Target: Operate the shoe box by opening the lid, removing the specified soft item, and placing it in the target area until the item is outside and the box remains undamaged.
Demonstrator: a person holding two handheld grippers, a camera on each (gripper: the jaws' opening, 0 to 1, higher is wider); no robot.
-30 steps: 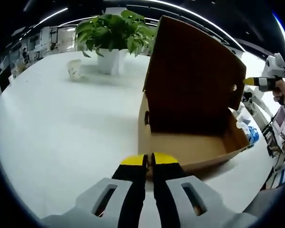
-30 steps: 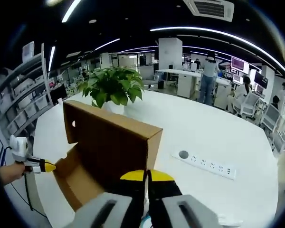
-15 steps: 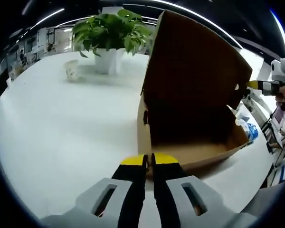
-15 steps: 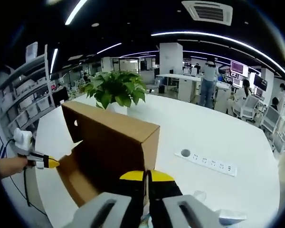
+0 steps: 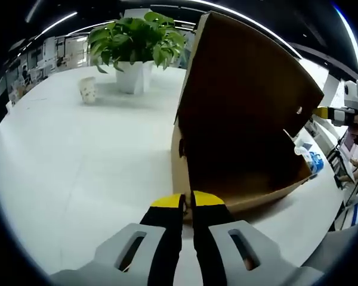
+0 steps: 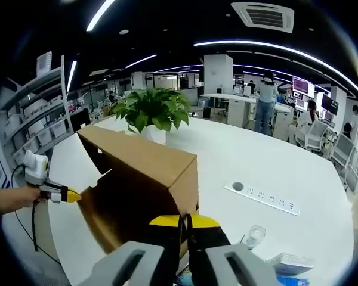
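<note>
A brown cardboard shoe box [image 5: 238, 196] stands on the white table, its hinged lid [image 5: 244, 89] lifted steeply over it. The inside lies in dark shadow. My left gripper [image 5: 188, 200] is shut at the box's near front corner, the wall's rim between its yellow tips. It comes in as a yellow-tipped gripper [image 6: 62, 193] from the left, at the box's low corner. My right gripper [image 6: 186, 220] is shut on the outer corner of the lid [image 6: 149, 167]. Its yellow tip [image 5: 325, 112] meets the lid's far edge.
A potted plant [image 5: 134, 44] and a small cup [image 5: 88, 89] stand at the back of the table [image 5: 77, 173]. On the other side lie a power strip [image 6: 265, 195], a clear cup [image 6: 255, 235] and a blue-white packet [image 5: 313, 161]. People work at desks behind.
The lid has swung a little further up with my right gripper holding it. The left gripper has stayed at the box's front corner.
</note>
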